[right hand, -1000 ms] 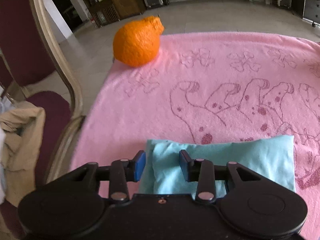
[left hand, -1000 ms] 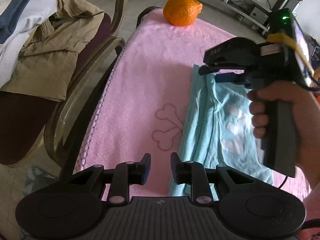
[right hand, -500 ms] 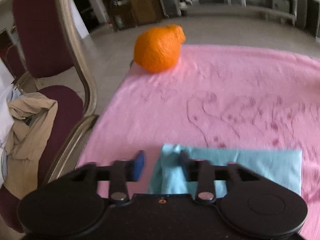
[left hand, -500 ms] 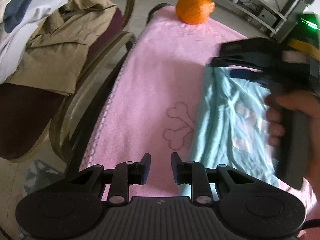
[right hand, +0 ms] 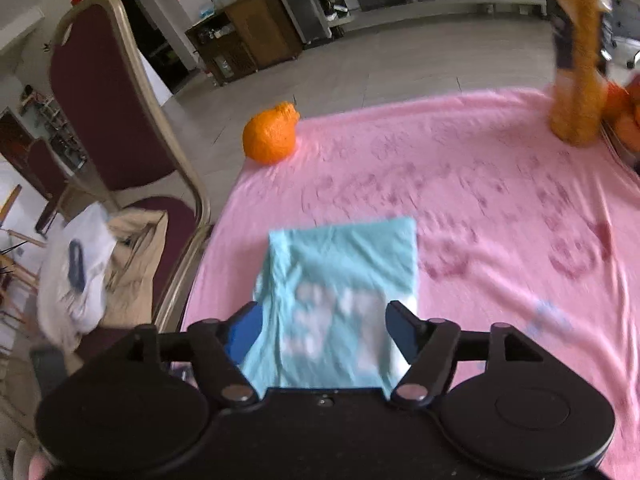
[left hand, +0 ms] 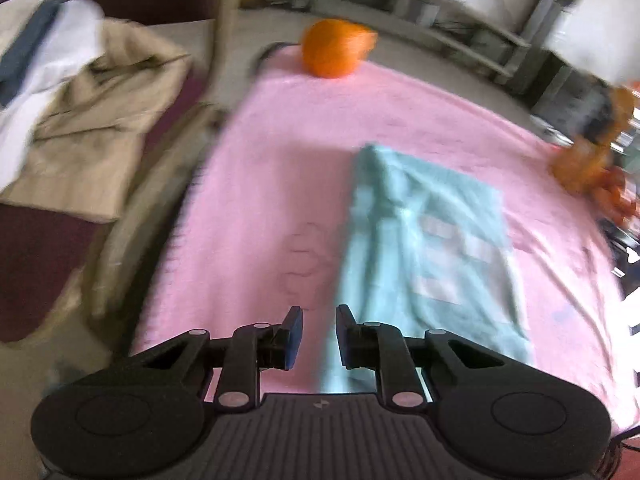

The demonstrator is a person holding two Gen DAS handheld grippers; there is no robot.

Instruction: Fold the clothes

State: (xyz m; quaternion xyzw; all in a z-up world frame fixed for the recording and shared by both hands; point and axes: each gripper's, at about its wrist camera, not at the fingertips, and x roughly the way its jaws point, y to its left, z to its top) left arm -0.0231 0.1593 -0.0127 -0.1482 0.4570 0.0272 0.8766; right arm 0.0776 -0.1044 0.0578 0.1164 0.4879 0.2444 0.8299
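A light teal T-shirt (left hand: 424, 240) with a white print lies folded into a long rectangle on the pink blanket (left hand: 280, 160). In the blurred left wrist view, my left gripper (left hand: 319, 336) hovers at the shirt's near left corner. Its fingers stand a narrow gap apart with only blanket between them. In the right wrist view, the T-shirt (right hand: 340, 272) lies below and ahead of my right gripper (right hand: 324, 332). This gripper is wide open, holds nothing and is raised above the cloth.
A large orange fruit (right hand: 272, 136) sits at the far left corner of the blanket (right hand: 500, 200). A tall orange package (right hand: 578, 60) stands at the far right. A maroon chair (right hand: 104, 92) to the left carries a pile of clothes (left hand: 80, 120).
My right gripper has opened wide and drawn back and up from the shirt's far edge, leaving the left view. The left gripper has shifted slightly; its narrow gap is unchanged.
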